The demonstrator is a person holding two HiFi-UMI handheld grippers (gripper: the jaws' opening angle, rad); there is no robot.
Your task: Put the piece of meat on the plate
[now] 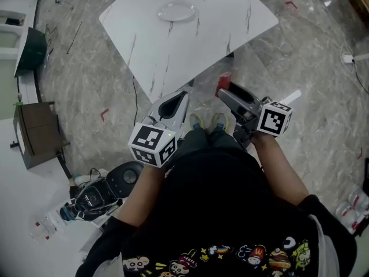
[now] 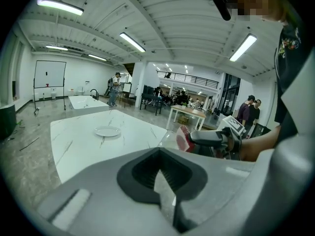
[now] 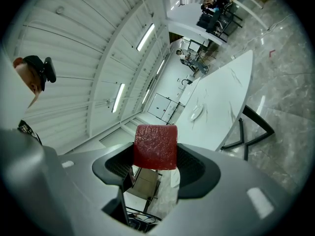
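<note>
We grip piece of meat [image 3: 155, 146] between jaws of right gripper [image 1: 226, 92], just past our feet at 12 o'clock. Left gripper [image 1: 173, 104] closed, empty. Plate [image 1: 177, 10] bare on table [image 1: 230, 22], farther toward 12. Pickup done, we judge; carry and placing left.

— Entry one: which surface is carrying things?
— A white rectangular table with grey marble veining [image 1: 219, 27], which is standing on a grey veined stone floor [image 1: 305, 68].
— And what is lying directly on it?
— One white round plate [image 1: 177, 11], sitting flat toward the tabletop's far side.
</note>
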